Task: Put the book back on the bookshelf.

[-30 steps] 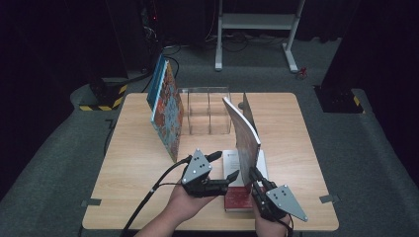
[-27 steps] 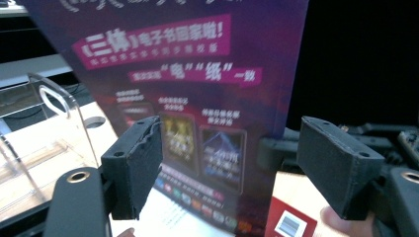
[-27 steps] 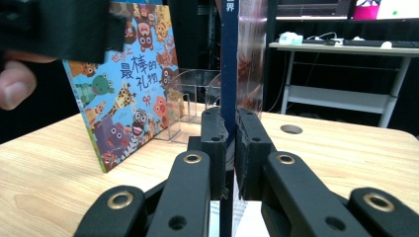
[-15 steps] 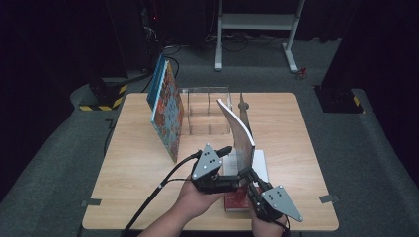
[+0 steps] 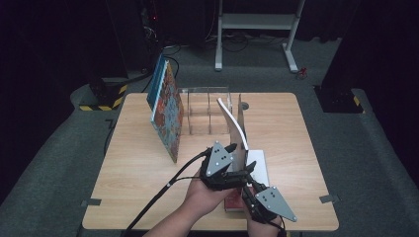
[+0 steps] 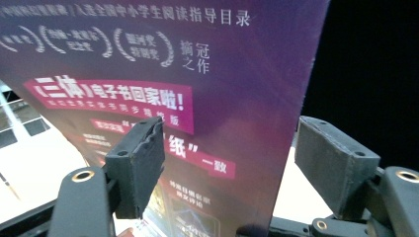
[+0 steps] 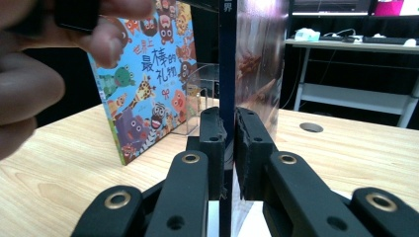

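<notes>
A tall thin book (image 5: 236, 126) with a purple cover (image 6: 197, 98) stands on its lower edge near the table's front, its top bowed to the left. My right gripper (image 7: 230, 116) is shut on the book's dark spine (image 7: 227, 59) near the bottom; in the high view it (image 5: 245, 186) comes in from the front. My left gripper (image 5: 241, 157) sits at the book's left side. Its jaws (image 6: 232, 133) are open and have just been closing a little, with the cover's free edge between them and no pad pressing on it.
A colourful picture book (image 5: 168, 116) leans against a clear plastic rack (image 5: 207, 106) at the back. A white book (image 5: 259, 165) lies flat under the standing one, with a red book (image 5: 232, 202) in front. A round hole (image 7: 311, 127) is in the tabletop.
My left gripper has moved right and up against the standing book. The book's top now bows to the left. The right gripper has stayed put.
</notes>
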